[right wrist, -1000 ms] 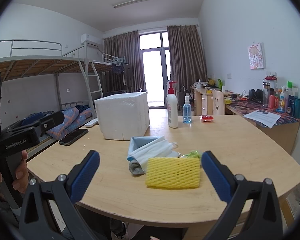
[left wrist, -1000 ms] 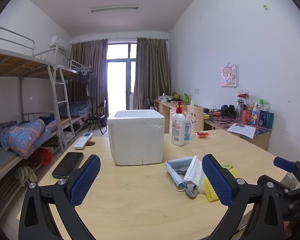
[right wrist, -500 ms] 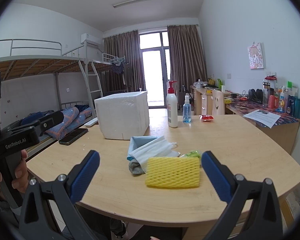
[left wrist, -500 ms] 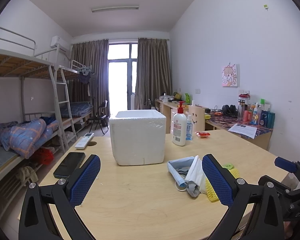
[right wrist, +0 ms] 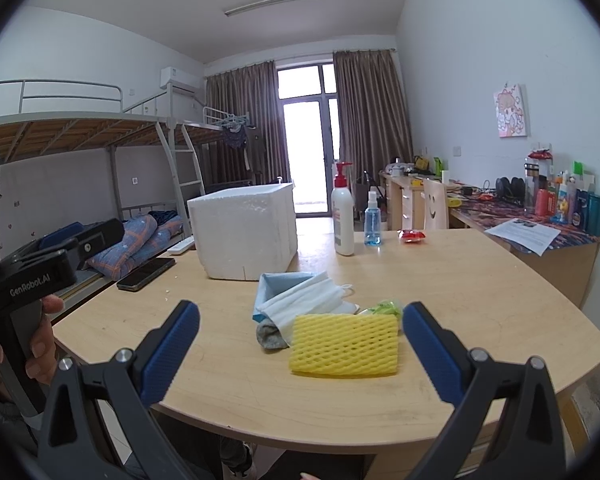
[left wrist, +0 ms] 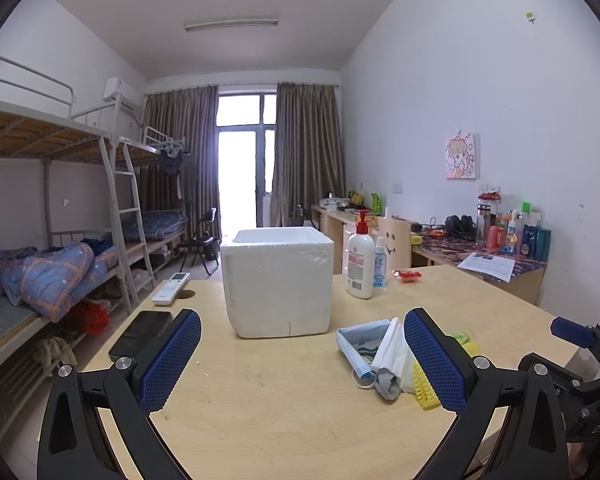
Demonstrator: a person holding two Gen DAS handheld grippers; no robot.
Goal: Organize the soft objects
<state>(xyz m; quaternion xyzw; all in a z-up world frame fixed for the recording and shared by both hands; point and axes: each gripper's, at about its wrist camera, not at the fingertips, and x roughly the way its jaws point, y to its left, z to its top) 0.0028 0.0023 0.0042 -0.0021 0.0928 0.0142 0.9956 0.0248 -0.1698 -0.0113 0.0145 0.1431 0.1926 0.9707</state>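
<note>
Lying flat, yellow foam net (right wrist: 344, 345), long axis left-right

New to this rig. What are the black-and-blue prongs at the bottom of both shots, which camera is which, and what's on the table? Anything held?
The prongs are two handheld grippers with blue padded fingers; there is no robot arm, a person carries one in each hand. Each picture comes from a fisheye camera on a gripper, looking forward between its fingers.

In the left wrist view, the left gripper is open and empty. In the right wrist view, the right gripper is open and empty too, and the hand holding the other gripper shows at the left edge.

On the wooden table lie the soft items: a yellow foam net, face masks and a grey sock. Behind them stands a white foam box, plus a pump bottle, a spray bottle, a phone and a remote.
</note>
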